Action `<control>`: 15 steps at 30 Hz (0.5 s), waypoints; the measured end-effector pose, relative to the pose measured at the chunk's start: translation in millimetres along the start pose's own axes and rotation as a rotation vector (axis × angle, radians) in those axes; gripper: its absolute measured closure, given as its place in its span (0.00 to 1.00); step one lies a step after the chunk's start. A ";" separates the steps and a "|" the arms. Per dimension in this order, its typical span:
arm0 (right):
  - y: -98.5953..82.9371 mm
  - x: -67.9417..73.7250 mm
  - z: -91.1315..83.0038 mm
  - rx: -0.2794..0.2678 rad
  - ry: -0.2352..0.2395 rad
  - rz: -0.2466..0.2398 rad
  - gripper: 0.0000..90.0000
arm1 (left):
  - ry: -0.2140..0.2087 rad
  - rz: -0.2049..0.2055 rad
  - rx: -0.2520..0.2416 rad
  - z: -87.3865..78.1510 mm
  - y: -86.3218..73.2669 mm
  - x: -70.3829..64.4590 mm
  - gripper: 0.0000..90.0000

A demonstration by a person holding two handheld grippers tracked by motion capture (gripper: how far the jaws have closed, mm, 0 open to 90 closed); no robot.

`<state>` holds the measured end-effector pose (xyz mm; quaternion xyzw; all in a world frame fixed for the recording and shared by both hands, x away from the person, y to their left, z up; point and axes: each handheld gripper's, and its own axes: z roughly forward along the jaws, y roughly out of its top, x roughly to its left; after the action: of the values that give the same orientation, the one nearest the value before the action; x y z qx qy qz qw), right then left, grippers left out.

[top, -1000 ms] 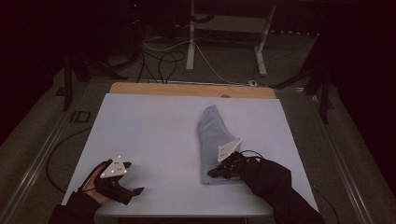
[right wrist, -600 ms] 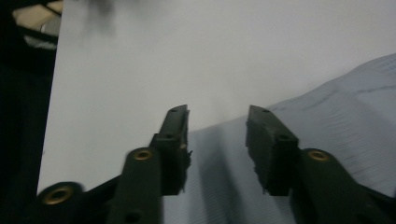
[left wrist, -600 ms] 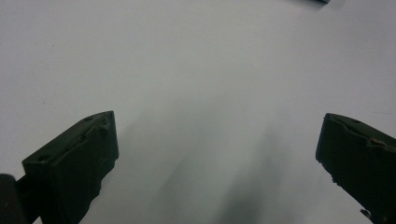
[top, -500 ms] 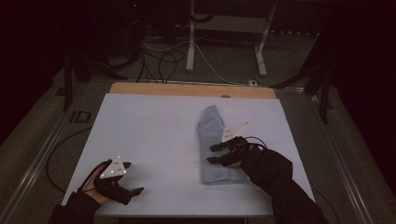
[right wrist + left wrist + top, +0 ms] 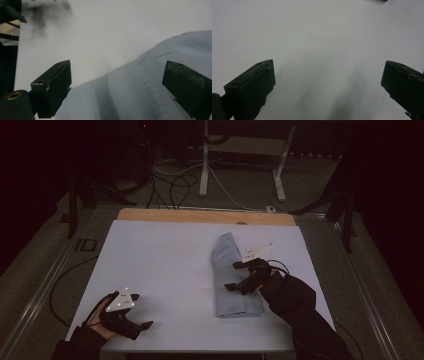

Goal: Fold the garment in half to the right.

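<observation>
On the right half of the white table lies a pale blue folded cloth, a long narrow strip whose long axis runs from the near edge toward the far edge, leaning slightly so its far end tips left of straight. Its near end is the wider one, squared off and flat; its far end narrows and rises in a soft hump, pointing away from me toward the wooden strip along the table's back edge. My right claw hangs over the middle of the cloth's right side, jaws spread wide and pinching nothing, aimed leftward across the fabric. Through its own camera the cloth fills the lower right between those parted jaws, folds running slantwise, with bare table beyond; I cannot tell whether the jaw tips touch the fabric. My left claw sits well apart at the near left corner of the table, low over the surface, its jaws also spread and holding nothing, with plain table between them. Beyond the table's far edge, cables trail across the dark floor around the legs of a stand.
</observation>
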<state>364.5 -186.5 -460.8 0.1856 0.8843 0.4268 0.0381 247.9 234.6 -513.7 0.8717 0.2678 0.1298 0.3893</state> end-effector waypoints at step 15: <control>-20.6 -3.7 -34.3 -0.092 -0.104 0.043 0.10 | 0.000 0.008 -0.003 0.1 2.3 0.3 0.00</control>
<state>354.1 -224.9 -455.3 0.2244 0.8563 0.4577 0.0835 249.1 233.4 -512.0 0.8721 0.2641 0.1319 0.3902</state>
